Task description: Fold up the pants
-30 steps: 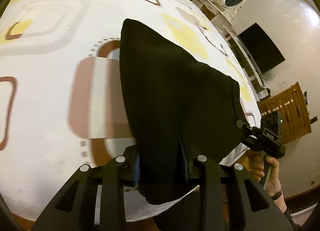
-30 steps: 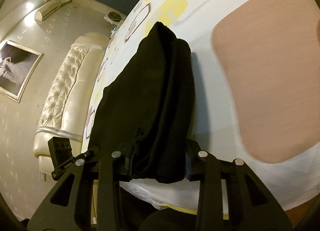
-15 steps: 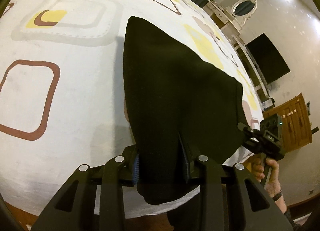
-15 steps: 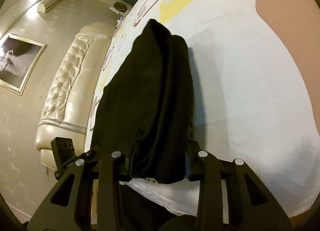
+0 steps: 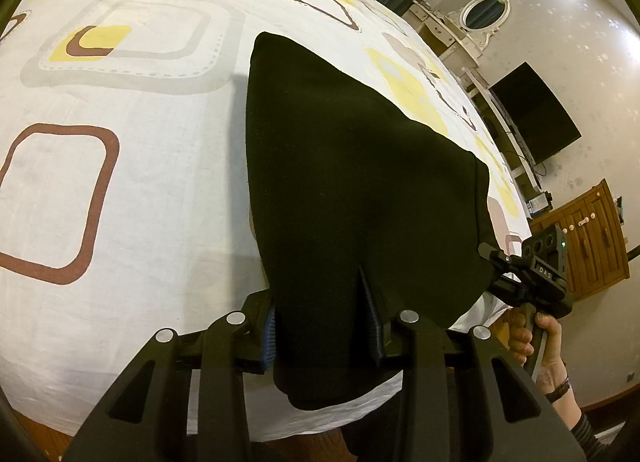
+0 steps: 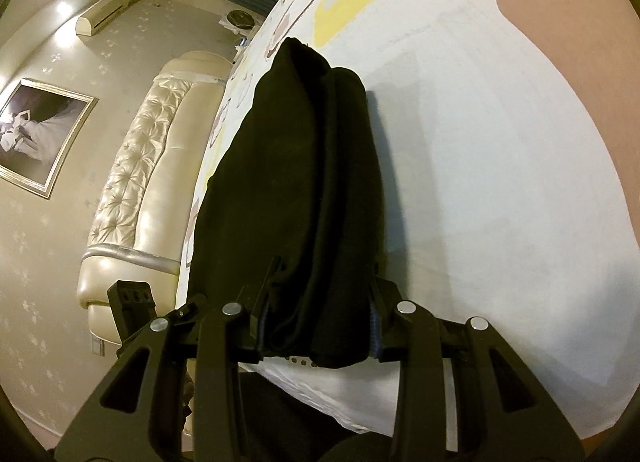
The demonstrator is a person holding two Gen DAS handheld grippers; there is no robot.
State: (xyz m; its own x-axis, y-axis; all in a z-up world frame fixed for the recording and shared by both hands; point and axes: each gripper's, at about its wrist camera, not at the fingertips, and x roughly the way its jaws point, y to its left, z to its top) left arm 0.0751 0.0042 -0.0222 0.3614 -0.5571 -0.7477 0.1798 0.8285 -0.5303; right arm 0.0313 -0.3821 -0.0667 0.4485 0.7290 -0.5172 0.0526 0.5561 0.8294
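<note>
On the patterned bedspread your folded black pants have slid sideways since a second ago. Your left tongs and right tongs each pinch a near corner. Only the right view shows the headboard; only the left shows the television and your hand.
</note>
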